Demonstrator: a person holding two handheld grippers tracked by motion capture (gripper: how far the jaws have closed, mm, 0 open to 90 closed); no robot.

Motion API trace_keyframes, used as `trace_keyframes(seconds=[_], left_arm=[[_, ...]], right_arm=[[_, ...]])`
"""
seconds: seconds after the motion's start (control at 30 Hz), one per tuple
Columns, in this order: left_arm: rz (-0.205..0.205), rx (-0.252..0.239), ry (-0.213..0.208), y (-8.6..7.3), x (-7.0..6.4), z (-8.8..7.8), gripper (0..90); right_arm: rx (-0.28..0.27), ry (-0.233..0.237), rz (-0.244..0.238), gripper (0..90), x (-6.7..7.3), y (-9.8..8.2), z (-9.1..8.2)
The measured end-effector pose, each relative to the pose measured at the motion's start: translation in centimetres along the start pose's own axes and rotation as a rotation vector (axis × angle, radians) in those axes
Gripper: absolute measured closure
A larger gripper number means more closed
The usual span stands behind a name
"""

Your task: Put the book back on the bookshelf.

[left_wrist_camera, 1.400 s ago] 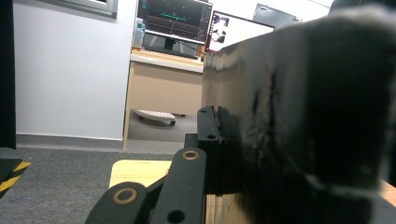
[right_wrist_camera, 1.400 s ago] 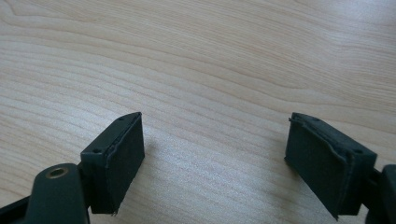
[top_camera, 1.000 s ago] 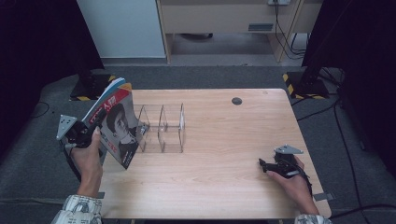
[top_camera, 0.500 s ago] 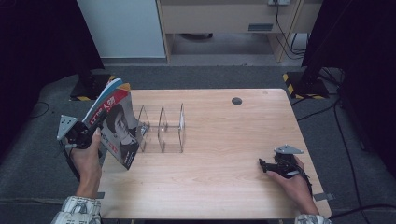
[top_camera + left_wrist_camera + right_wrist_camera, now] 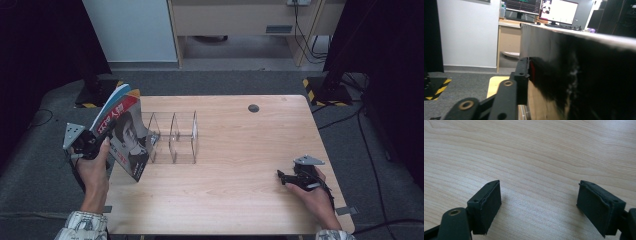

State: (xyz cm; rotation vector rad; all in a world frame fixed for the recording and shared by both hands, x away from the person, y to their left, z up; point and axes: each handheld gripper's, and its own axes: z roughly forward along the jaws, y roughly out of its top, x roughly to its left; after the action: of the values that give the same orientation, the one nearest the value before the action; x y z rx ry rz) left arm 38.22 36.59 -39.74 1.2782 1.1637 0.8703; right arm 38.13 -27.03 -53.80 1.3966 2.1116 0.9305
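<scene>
A magazine (image 5: 125, 135) with a red title and a portrait on its cover stands on its lower edge at the table's left edge. It tilts away from the clear acrylic rack (image 5: 175, 137) beside it. My left gripper (image 5: 97, 140) has the magazine (image 5: 579, 75) between its jaws, which have just been opening. One black finger (image 5: 521, 75) lies against the cover and the other is hidden behind it. My right gripper (image 5: 282, 176) rests low at the table's right front, open, with bare wood between its pads (image 5: 486, 202).
The wooden table (image 5: 240, 145) has a small dark grommet (image 5: 253, 108) near its far edge. Behind it stand a white cabinet (image 5: 130, 30) and a desk with cables. Black-and-yellow striped bases (image 5: 320, 87) sit on the floor at both far corners.
</scene>
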Motion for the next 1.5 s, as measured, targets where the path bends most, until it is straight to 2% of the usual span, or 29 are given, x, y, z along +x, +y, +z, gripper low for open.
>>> trace_keyframes(seconds=[0.07,0.27,0.5,0.57,0.8,0.93,1.1,1.17,1.5], left_arm=[[0.009,0.000,0.008,0.0,0.0,0.0,58.9],[-0.002,0.005,0.000,0.0,0.0,0.0,47.3],[0.034,0.028,0.001,0.2,-0.7,0.2,22.8],[0.047,0.038,0.005,0.2,-0.9,0.1,18.4],[0.042,0.057,-0.002,0.2,-1.0,-0.2,11.4],[0.029,0.051,-0.005,0.1,-0.7,-0.6,10.1],[0.043,0.045,-0.026,-0.2,-0.8,-0.8,7.6],[0.033,0.045,-0.027,-0.1,-0.8,-0.9,6.3],[0.065,0.061,-0.032,0.0,-1.1,-1.3,3.7]], right_arm=[[0.000,0.000,0.001,19.7,0.0,0.0,0.0],[0.001,0.001,0.001,19.7,0.0,0.0,0.0],[0.002,0.001,0.003,19.6,0.1,0.0,0.0],[0.002,0.001,0.003,19.5,0.1,0.0,0.0],[0.002,0.001,0.003,19.4,0.1,0.0,0.0],[0.001,0.002,0.001,19.2,0.0,0.0,0.0],[0.001,0.003,-0.001,19.0,0.0,0.0,0.0],[0.002,0.003,0.000,19.0,0.0,0.0,0.0],[0.001,0.004,-0.003,18.8,0.0,0.0,0.0]])
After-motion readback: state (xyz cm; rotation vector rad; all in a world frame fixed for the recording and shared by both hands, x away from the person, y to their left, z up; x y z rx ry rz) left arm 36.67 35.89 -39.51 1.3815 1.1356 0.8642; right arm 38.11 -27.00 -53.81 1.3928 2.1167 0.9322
